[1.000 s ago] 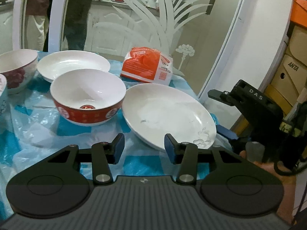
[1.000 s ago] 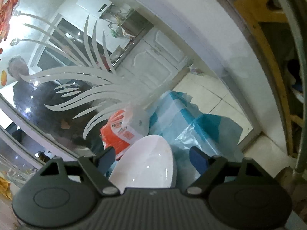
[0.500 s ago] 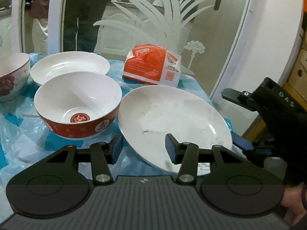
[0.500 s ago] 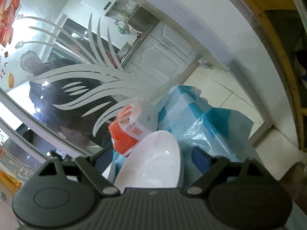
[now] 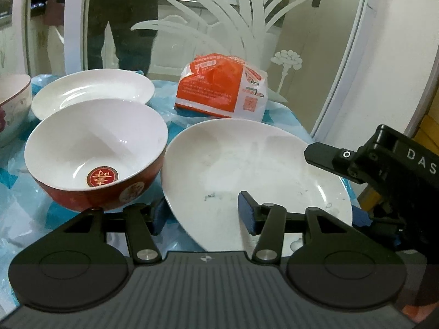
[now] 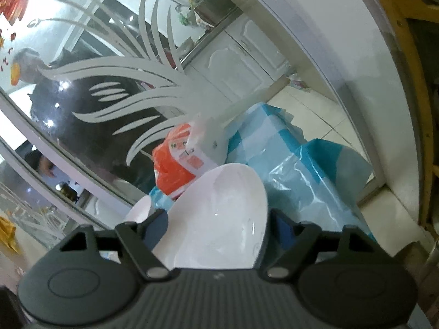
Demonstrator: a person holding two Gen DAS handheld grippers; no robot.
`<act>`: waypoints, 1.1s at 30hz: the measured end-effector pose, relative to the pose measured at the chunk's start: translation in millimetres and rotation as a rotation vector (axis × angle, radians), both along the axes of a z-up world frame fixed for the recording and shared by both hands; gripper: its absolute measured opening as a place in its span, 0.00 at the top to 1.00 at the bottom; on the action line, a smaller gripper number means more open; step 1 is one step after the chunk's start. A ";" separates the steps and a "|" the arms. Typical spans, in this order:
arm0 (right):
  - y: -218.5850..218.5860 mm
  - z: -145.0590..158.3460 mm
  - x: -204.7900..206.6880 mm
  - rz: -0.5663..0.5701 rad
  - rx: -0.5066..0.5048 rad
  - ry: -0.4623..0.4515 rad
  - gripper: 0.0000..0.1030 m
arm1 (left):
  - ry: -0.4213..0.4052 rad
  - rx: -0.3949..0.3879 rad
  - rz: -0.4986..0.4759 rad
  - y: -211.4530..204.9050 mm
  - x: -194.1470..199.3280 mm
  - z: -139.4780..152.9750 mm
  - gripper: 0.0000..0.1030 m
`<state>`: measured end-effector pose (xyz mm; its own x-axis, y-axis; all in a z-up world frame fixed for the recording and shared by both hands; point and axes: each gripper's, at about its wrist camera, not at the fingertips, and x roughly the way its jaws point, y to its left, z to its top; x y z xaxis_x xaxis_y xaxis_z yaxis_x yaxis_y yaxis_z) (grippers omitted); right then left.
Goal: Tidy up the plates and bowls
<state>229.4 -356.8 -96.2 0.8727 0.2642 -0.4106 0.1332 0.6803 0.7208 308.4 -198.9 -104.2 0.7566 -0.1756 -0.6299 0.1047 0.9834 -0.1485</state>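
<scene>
A large white plate (image 5: pixel 255 164) lies on the blue-and-white table cover, with a red bowl (image 5: pixel 96 153) touching its left side. My left gripper (image 5: pixel 203 213) hovers over the plate's near-left rim. Its jaws are opening, one finger beside the red bowl and one over the plate, pressing on nothing. My right gripper (image 6: pixel 216 227) straddles the right rim of the plate (image 6: pixel 219 219), and its jaws are closing. In the left wrist view its upper finger (image 5: pixel 323 159) sits above the rim with a gap. A second white plate (image 5: pixel 90 90) lies behind the red bowl.
An orange-and-white packet (image 5: pixel 222 90) lies behind the large plate. A flowered bowl (image 5: pixel 13 104) stands at the far left edge. A frosted glass door (image 5: pixel 247 27) with a person's reflection rises right behind the table. The cover (image 6: pixel 315 175) hangs over the right edge.
My left gripper has come forward and lower toward the big plate and red bowl, its jaws a little wider. The right gripper's jaws widened, then narrowed around the plate's rim.
</scene>
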 end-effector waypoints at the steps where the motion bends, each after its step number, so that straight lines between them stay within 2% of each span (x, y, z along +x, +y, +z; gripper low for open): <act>1: 0.6 0.0 0.2 0.002 -0.005 0.002 0.22 | -0.004 0.009 -0.001 -1.2 -0.3 -0.6 0.42; 3: 3.4 0.2 1.1 0.009 -0.028 0.006 0.22 | -0.013 0.028 0.000 -2.5 -1.8 -1.2 0.43; 5: 6.1 0.7 2.3 0.014 -0.047 0.015 0.23 | -0.020 0.028 0.006 -1.6 -2.1 -2.1 0.49; 11: 4.9 -0.1 1.6 0.007 -0.051 0.016 0.25 | -0.048 0.045 0.007 -1.7 -6.2 -0.4 0.58; 17: 7.8 2.0 -0.1 -0.009 -0.097 0.020 0.25 | -0.077 0.048 -0.010 -3.4 -18.5 3.4 0.63; 23: 6.9 2.4 -6.8 -0.001 -0.100 0.017 0.25 | -0.077 0.037 -0.019 0.5 -33.4 10.0 0.66; 33: 16.5 3.3 -38.9 0.029 -0.117 -0.014 0.25 | -0.056 -0.003 -0.024 17.0 -63.8 14.1 0.65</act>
<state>190.5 -340.3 -92.9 0.8711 0.2407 -0.4281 0.1026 0.7633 0.6379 244.7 -181.8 -90.1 0.7862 -0.1960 -0.5861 0.1363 0.9800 -0.1449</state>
